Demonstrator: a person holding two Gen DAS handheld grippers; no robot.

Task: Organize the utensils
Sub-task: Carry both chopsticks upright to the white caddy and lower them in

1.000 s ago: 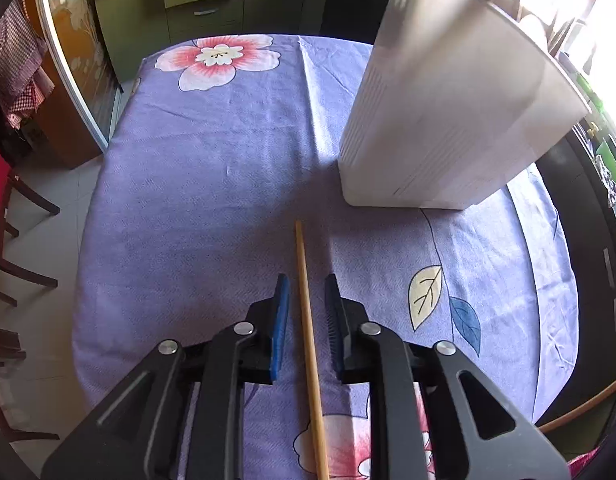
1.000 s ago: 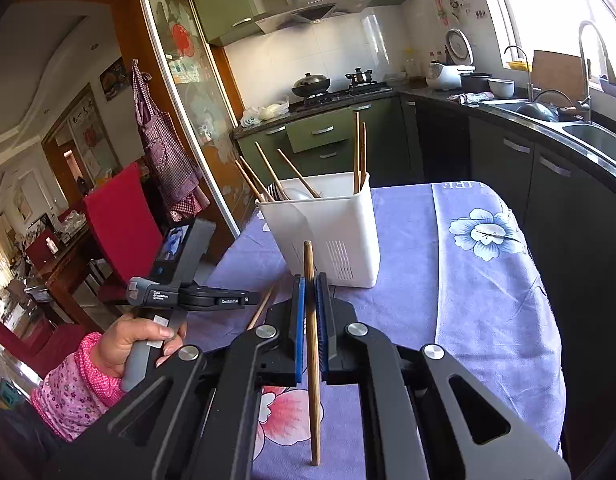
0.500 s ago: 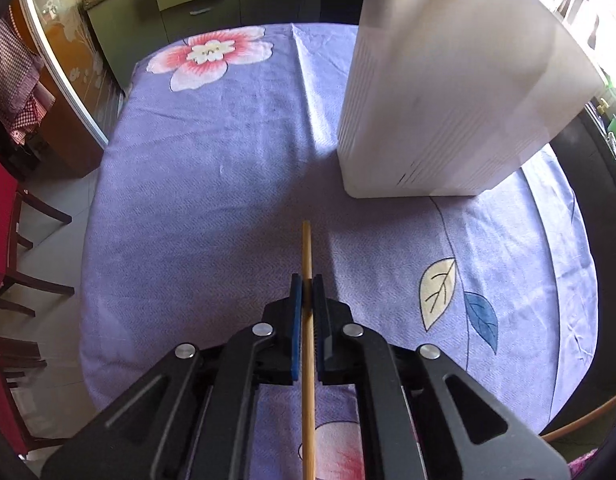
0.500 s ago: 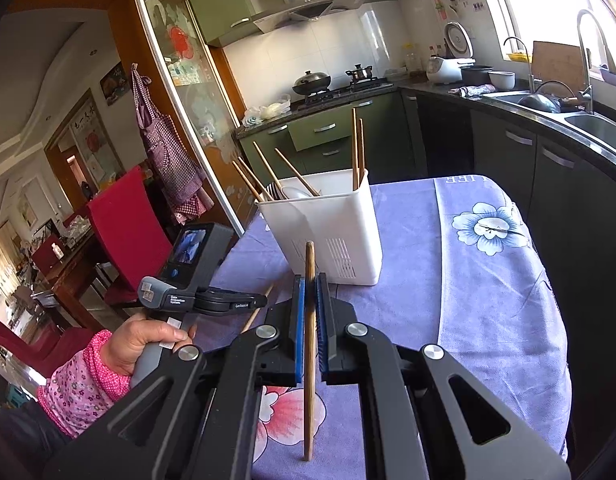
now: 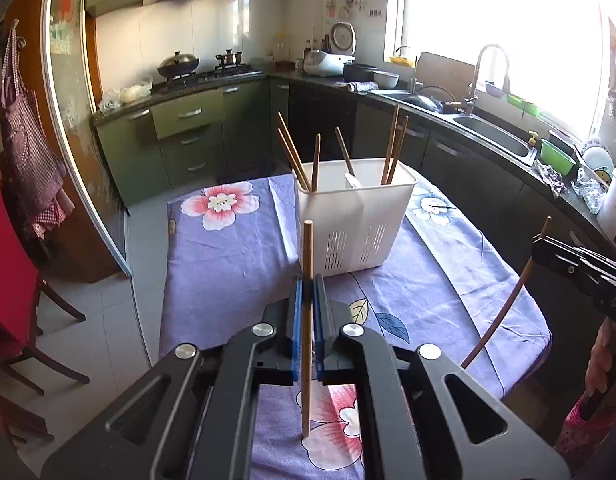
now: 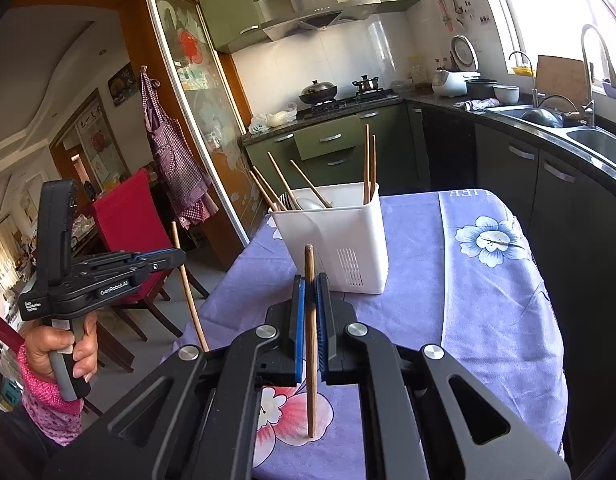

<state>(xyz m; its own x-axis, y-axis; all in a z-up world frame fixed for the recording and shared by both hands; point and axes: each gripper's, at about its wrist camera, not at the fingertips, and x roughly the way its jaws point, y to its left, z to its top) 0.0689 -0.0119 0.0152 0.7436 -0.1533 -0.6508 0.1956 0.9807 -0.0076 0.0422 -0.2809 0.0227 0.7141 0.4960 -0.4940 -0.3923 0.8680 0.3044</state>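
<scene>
My left gripper [image 5: 306,284] is shut on a light wooden chopstick [image 5: 306,256], held upright above the purple flowered tablecloth [image 5: 228,264]. Beyond it stands the white utensil holder [image 5: 353,220] with several chopsticks and a white spoon inside. My right gripper [image 6: 309,282] is shut on a darker chopstick [image 6: 309,272], also upright, short of the same holder [image 6: 339,240]. In the right wrist view the left gripper [image 6: 164,258] hangs raised at the left with its chopstick [image 6: 188,288] slanting down. The right gripper's chopstick [image 5: 507,304] shows at the right of the left wrist view.
A red chair [image 6: 136,220] stands off the table's left side. Dark green cabinets [image 5: 188,136], a stove [image 6: 347,98] and a sink [image 5: 491,136] run along the back and right walls. A person's hand in a pink sleeve [image 6: 60,356] holds the left gripper's handle.
The left gripper closed on the chopstick lying on the cloth, then lifted it up and tilted back, so the holder now sits farther off. The right gripper stayed put with its chopstick.
</scene>
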